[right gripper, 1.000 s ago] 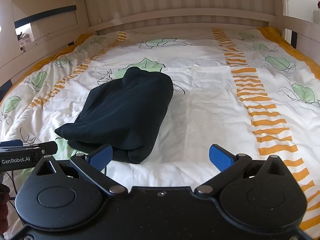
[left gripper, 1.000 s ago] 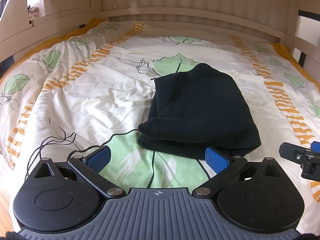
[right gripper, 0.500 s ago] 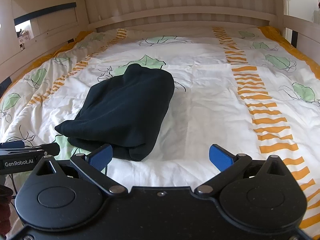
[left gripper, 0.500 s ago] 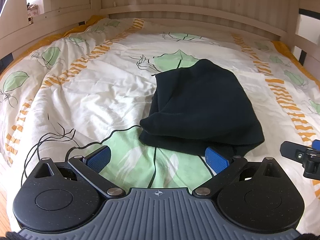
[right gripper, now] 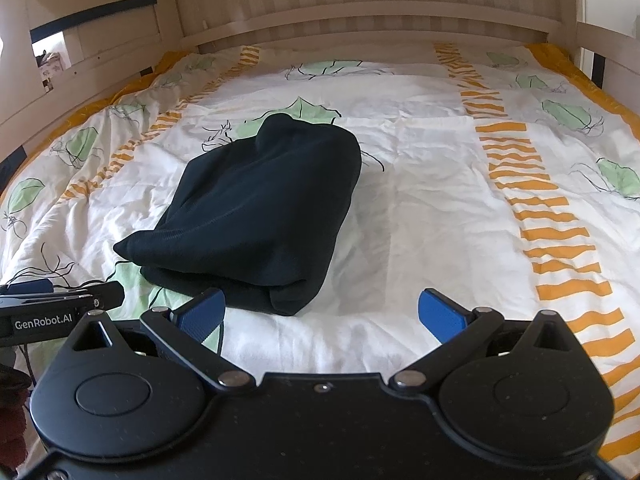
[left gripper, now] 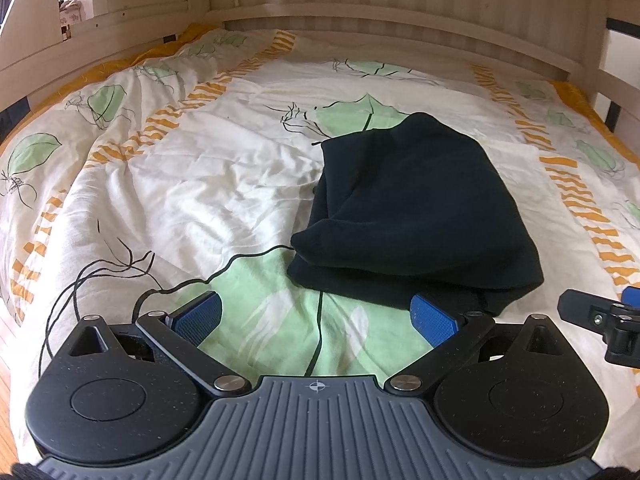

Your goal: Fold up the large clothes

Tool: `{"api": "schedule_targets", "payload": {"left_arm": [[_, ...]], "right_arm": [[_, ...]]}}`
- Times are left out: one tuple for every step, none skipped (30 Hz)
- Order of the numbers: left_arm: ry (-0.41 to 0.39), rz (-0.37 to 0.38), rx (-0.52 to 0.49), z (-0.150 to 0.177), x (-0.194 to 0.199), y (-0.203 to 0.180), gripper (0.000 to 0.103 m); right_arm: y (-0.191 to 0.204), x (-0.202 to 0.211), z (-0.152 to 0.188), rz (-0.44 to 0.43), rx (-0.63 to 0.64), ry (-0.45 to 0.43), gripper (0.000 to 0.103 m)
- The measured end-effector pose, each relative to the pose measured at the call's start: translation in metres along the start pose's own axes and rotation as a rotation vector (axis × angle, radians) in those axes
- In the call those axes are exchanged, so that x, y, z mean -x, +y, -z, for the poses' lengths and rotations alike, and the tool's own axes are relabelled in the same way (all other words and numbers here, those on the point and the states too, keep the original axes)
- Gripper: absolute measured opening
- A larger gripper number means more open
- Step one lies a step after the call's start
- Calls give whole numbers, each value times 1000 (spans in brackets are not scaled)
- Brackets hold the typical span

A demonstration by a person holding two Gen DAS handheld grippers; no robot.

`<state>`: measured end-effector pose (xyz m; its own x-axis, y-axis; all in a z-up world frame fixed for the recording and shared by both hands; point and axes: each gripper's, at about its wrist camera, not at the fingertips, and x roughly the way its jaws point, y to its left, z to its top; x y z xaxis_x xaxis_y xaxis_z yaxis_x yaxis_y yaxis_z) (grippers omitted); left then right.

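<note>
Dark garment [left gripper: 416, 208]: lies folded into a compact, thick bundle on the bed, resting on the duvet [left gripper: 192, 184], roughly mid-width. Layered edges face the cameras; the far end is rounded and slightly humped. Colour reads as black or very dark navy; the fabric type cannot be told.

Left gripper [left gripper: 316, 316]: blue-padded fingers [left gripper: 198, 316] spread wide apart, holding nothing. It sits at the near end of the bundle; its right pad lies just beside, and visually overlaps, the garment's near right corner. Whether they touch cannot be told.

Right gripper [right gripper: 322, 312]: fingers [right gripper: 442, 314] likewise spread wide, nothing between them. Its left pad is just beside the near folded edge of the garment [right gripper: 264, 204]; its right pad is over bare duvet [right gripper: 440, 200], well clear of the cloth.

Each gripper shows in the other's view at the frame edge: the right one at the right margin of the left wrist view, the left one, marked "GenRobot.AI", at the left margin of the right wrist view.

Surroundings: duvet is white with green leaf prints and orange striped bands, creased on the left side. A pale wooden bed frame [right gripper: 360, 16] encloses the bed on three sides
</note>
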<state>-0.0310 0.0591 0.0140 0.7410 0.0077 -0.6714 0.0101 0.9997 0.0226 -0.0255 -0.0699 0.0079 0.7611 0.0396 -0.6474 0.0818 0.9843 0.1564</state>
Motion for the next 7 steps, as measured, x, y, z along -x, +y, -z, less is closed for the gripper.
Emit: {"api": "schedule_targets", "payload": {"left_arm": [[1,1,0,0,-1,0,102],[1,2,0,0,-1,0,102],[1,3,-2,0,-2,0,102],[2,1,-2,0,-2,0,102],[2,3,-2,0,-2,0,102],[3,6,-2,-1,-3,0,102],[3,8,0,-1,-4,1,102]], "right_arm": [[0,-1,0,0,0,1,102],[0,-2,0,0,-1,3,102],[0,-3,-1,1,-2,5,102],[0,-4,-1,2,-3,7,102],[0,-5,-1,2,-4,9,102],[0,-6,-1,2,-5,11,102],[0,-7,-1,2,-5,12,102]]}}
